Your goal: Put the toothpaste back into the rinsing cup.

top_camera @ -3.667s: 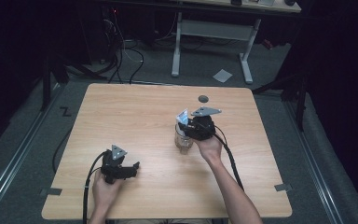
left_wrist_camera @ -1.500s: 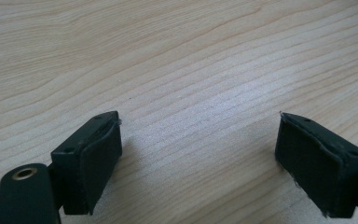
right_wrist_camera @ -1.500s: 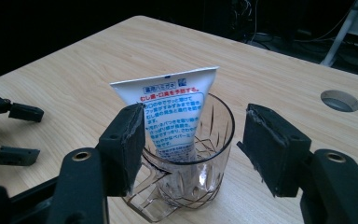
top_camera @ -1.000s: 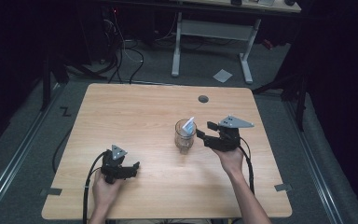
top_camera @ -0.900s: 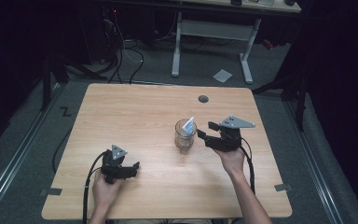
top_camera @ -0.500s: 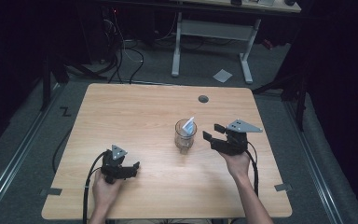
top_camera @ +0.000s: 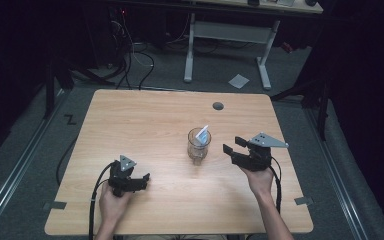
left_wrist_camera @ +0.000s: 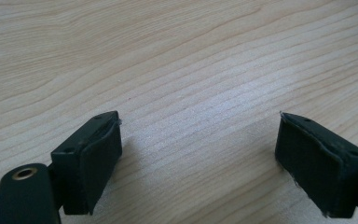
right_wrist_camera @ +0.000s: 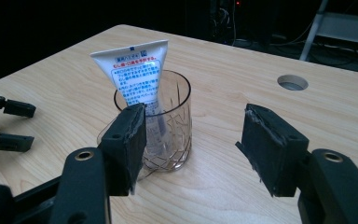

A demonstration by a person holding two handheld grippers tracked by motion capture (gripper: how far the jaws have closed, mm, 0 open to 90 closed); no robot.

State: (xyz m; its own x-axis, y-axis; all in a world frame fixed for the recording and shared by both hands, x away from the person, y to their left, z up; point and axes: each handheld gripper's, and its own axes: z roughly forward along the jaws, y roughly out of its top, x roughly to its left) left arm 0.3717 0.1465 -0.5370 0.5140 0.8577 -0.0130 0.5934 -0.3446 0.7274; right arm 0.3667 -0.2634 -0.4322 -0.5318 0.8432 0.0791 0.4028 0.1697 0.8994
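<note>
A clear cut-glass tumbler [top_camera: 198, 146] stands upright near the middle of the wooden table [top_camera: 145, 115], with a white tube [top_camera: 203, 134] leaning in it, flat end up. My right gripper [top_camera: 234, 146] is open a short way right of the glass and holds nothing. Seen from the right gripper view, the tumbler [right_wrist_camera: 168, 135] and the printed tube [right_wrist_camera: 137, 70] stand just beyond the left jaw, outside the gap of my right gripper [right_wrist_camera: 191, 144]. Low at the front left, my left gripper [top_camera: 144, 181] is open over bare wood [left_wrist_camera: 198, 158].
A round cable hole [top_camera: 218, 106] sits in the table near its far edge. Behind the table stands a white desk frame [top_camera: 227, 35], with cables and a sheet of paper [top_camera: 238, 80] on the floor. My left gripper [right_wrist_camera: 25, 125] shows far left.
My right gripper, earlier over the glass at the tube, has drawn back to the right and toward the person with nothing in it. The tube stays in the glass. The left gripper has not moved.
</note>
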